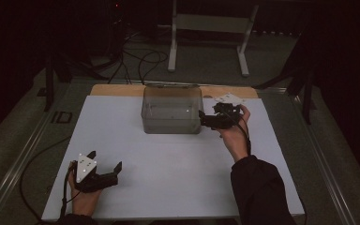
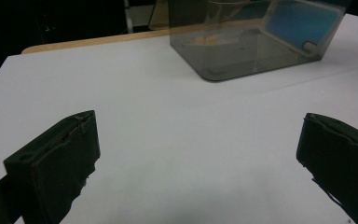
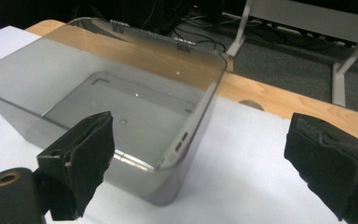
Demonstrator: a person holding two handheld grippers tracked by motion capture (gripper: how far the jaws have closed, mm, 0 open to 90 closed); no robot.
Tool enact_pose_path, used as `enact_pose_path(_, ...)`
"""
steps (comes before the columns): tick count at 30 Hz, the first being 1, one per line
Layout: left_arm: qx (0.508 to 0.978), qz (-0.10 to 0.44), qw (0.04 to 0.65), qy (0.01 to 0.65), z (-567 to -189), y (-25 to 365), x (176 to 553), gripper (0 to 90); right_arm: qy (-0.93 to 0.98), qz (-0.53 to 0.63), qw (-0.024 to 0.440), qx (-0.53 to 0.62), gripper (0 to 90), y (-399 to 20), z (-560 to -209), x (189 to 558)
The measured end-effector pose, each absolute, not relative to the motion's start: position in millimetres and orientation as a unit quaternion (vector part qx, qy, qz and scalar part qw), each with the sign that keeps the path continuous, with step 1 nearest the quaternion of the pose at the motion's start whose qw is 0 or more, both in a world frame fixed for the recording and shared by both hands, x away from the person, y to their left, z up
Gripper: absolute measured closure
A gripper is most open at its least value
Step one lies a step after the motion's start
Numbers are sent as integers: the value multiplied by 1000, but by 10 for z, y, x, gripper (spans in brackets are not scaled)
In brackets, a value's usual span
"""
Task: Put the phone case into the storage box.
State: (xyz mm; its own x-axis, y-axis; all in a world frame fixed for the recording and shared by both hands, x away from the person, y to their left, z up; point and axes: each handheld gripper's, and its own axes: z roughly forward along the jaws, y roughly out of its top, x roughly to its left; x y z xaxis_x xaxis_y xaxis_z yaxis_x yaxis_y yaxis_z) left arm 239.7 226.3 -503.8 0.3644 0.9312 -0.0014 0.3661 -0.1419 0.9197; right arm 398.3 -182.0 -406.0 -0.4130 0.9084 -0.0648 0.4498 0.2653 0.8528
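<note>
Your left gripper (image 1: 104,169) shows its fingers (image 2: 56,163) cut off by the bottom edge of the left gripper view, and the far end of the clear box (image 2: 256,37) runs past the top edge there. A blue patch seen through the box's wall is too blurred to identify. In the high view, the pale flat pieces (image 1: 227,98) just beside the box's right corner are too small to tell, partly hidden behind your right gripper (image 1: 206,119)
</note>
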Motion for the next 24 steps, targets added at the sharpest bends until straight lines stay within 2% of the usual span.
enact_pose_path(5,689,310,456,471,-5038,2264,2397,4,737,396,293,463,85,-1890,-4085,3862)
enact_pose_path(13,690,307,454,472,-5042,2268,2405,4,735,400,273,474,84,-2074,-4201,3616)
enact_pose_path(24,687,306,458,474,-5025,2295,2406,4,743,392,289,460,84,-2215,-4219,3228)
